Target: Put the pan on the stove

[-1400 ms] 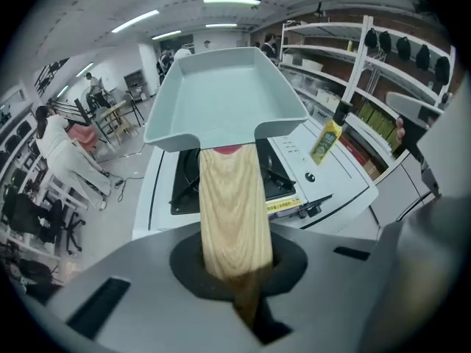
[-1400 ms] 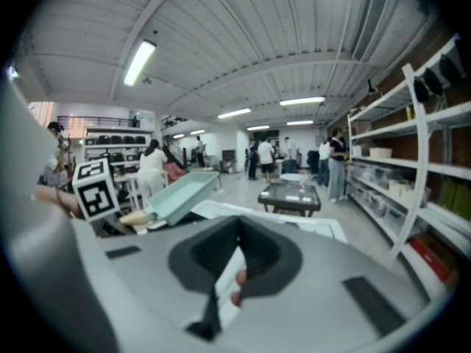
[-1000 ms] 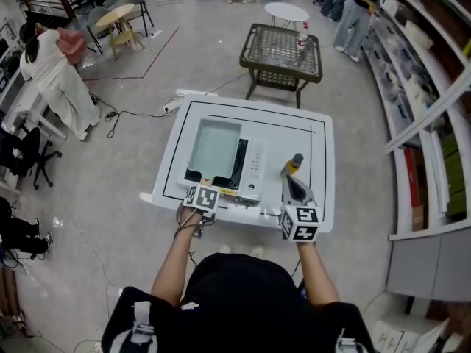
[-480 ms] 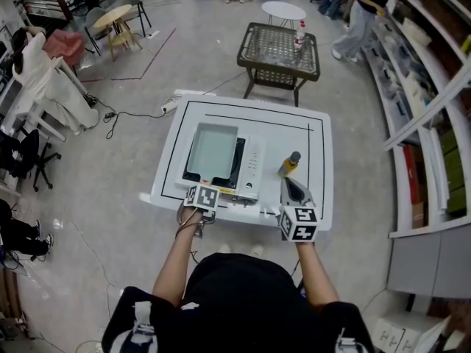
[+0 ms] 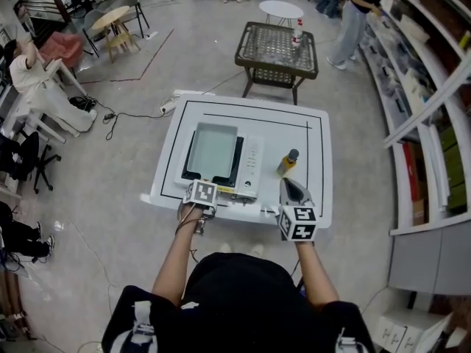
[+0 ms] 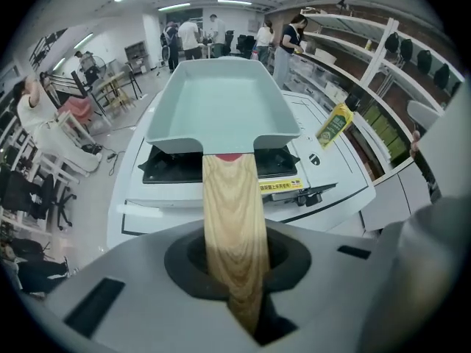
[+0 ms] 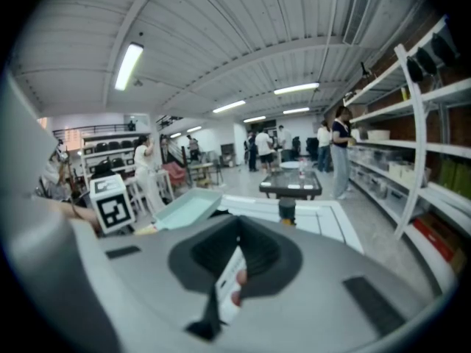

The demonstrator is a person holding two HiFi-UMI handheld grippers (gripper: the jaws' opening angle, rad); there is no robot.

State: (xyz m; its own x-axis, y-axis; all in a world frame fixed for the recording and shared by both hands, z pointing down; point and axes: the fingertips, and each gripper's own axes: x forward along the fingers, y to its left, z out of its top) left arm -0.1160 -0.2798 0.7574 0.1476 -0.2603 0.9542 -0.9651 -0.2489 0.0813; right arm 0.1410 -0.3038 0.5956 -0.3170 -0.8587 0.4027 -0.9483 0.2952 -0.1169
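Note:
A pale green rectangular pan [image 5: 212,148] sits on the white table-top stove [image 5: 251,169]. In the left gripper view the pan [image 6: 221,101] lies over the black burner top [image 6: 283,164], and its wooden handle [image 6: 232,219] runs back between the jaws of my left gripper [image 6: 237,278]. Those jaws are opening, with the handle still between them. In the head view the left gripper [image 5: 202,190] is at the stove's near edge. My right gripper [image 5: 289,188] hovers over the table's near right part, shut and holding nothing; in its own view the right gripper [image 7: 227,289] looks closed.
A yellow bottle with a dark cap [image 5: 288,162] stands on the white table [image 5: 313,142] right of the stove. Beyond it stands a black wicker table [image 5: 278,50]. Shelving [image 5: 434,123] runs along the right. People stand at the back and left.
The pan has stayed on the stove. My left gripper has drawn back slightly along the handle. The right gripper has held its place.

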